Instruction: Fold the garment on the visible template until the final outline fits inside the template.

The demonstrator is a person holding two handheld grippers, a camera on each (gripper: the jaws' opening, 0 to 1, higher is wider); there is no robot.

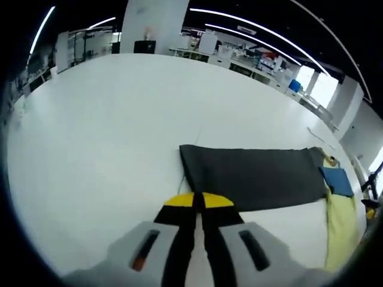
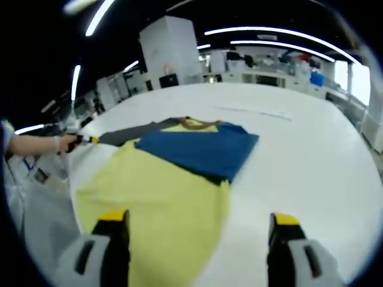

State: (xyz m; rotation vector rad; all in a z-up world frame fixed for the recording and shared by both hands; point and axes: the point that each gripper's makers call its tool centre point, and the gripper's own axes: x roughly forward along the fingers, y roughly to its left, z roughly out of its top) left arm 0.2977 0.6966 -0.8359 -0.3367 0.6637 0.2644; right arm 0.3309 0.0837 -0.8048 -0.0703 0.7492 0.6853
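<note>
In the left gripper view, the left tool (image 1: pixel 198 200) stands with its yellow-tipped jaws pressed together, holding nothing visible, its tips at the near edge of a dark grey panel (image 1: pixel 251 176) lying flat on the broad white desk (image 1: pixel 108 131). One garment (image 1: pixel 341 221), yellow with a blue part, lies at the panel's right end. Behind, workbenches and strip lights line an open hall.

In the right gripper view, the right tool (image 2: pixel 198 222) is spread wide and empty, one jaw over the yellow cloth, the other over bare desk. The garment's blue section is folded across the yellow. A person's hand (image 2: pixel 60 143) shows at the left.
</note>
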